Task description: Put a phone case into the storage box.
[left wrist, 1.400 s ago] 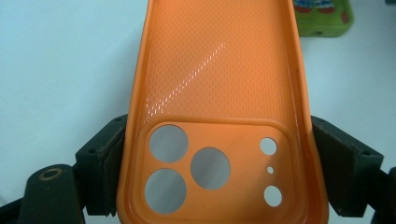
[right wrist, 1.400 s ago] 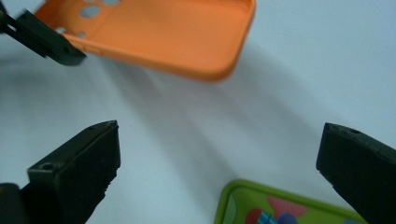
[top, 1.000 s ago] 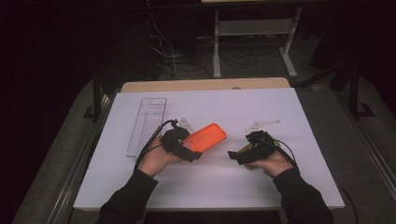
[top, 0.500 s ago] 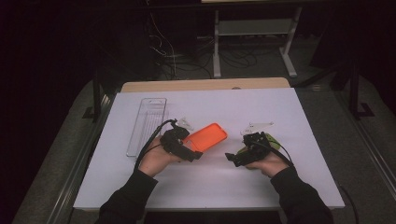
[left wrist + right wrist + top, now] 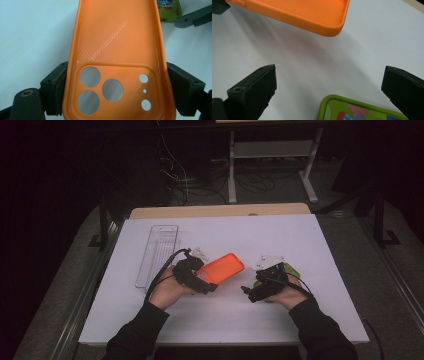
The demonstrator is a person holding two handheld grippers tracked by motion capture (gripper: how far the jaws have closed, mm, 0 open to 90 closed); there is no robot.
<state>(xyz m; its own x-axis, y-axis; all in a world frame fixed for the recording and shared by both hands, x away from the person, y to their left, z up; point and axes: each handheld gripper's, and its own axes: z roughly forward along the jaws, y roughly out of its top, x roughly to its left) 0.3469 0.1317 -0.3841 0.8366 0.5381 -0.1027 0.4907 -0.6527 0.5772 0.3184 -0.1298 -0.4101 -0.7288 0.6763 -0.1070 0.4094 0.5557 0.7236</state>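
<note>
A clear plastic tray [image 5: 157,254] is lying near the left edge of the table [image 5: 325,245], lengthwise toward the far edge, well apart from the work and blocking nothing. Just right of it, the left hand [image 5: 167,292] is coming in from the near edge, angling its left gripper [image 5: 212,287] toward the middle of the table. That gripper's jaws are clamping the orange phone case [image 5: 225,268] by its two long sides at the camera-cutout end, hollow side up; the rest of the case is reaching out toward the far right. Further right, the right hand [image 5: 285,295] is pointing the right gripper [image 5: 246,291] leftward at the case, jaws spread wide with nothing between them. A green phone case [image 5: 362,110] is lying on the table just beside that gripper, apart from the orange one.
</note>
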